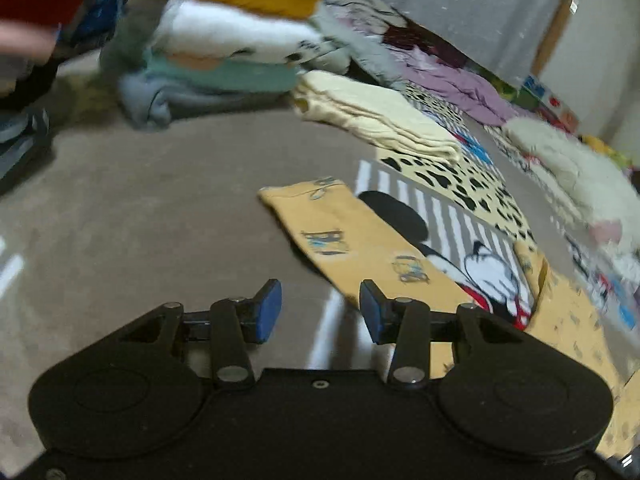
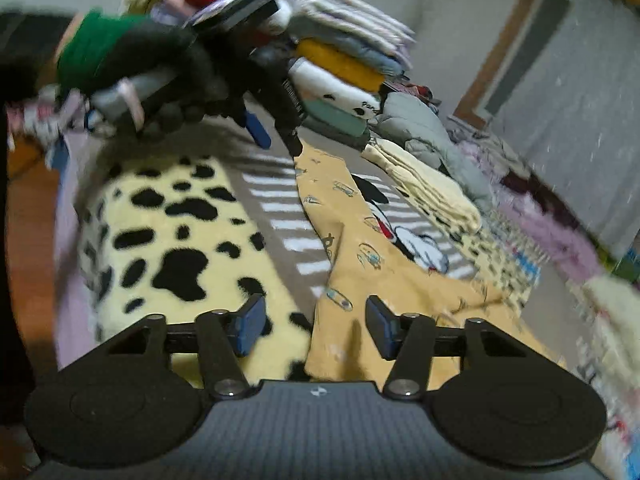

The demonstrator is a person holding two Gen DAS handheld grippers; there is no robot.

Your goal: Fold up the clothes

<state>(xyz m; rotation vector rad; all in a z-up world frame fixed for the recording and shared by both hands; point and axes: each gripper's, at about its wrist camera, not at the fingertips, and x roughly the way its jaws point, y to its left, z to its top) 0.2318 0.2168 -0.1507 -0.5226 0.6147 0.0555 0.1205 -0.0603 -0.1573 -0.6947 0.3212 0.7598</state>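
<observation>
Both tools gape with nothing between their pads, the right tool [image 2: 314, 326] low over the mustard-yellow printed cotton garment [image 2: 360, 264], the left tool [image 2: 276, 136] at its far tip. Pinching there could catch the striped grey cartoon blanket [image 2: 280, 208] beneath. Behind the garment rises a stack of folded clothes [image 2: 344, 60], then pale walls.

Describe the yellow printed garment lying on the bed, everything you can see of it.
The yellow printed garment is soft, thin-looking mustard fabric scattered with small blue-grey vehicle-like prints. It lies spread but rumpled on a grey-and-white striped cartoon blanket, one long narrow part stretching away, perhaps a sleeve or leg. A black-spotted cream fleece lies beside it. The right gripper hangs open over its near end, and the left gripper is open beside its edge; neither grips it.
</observation>
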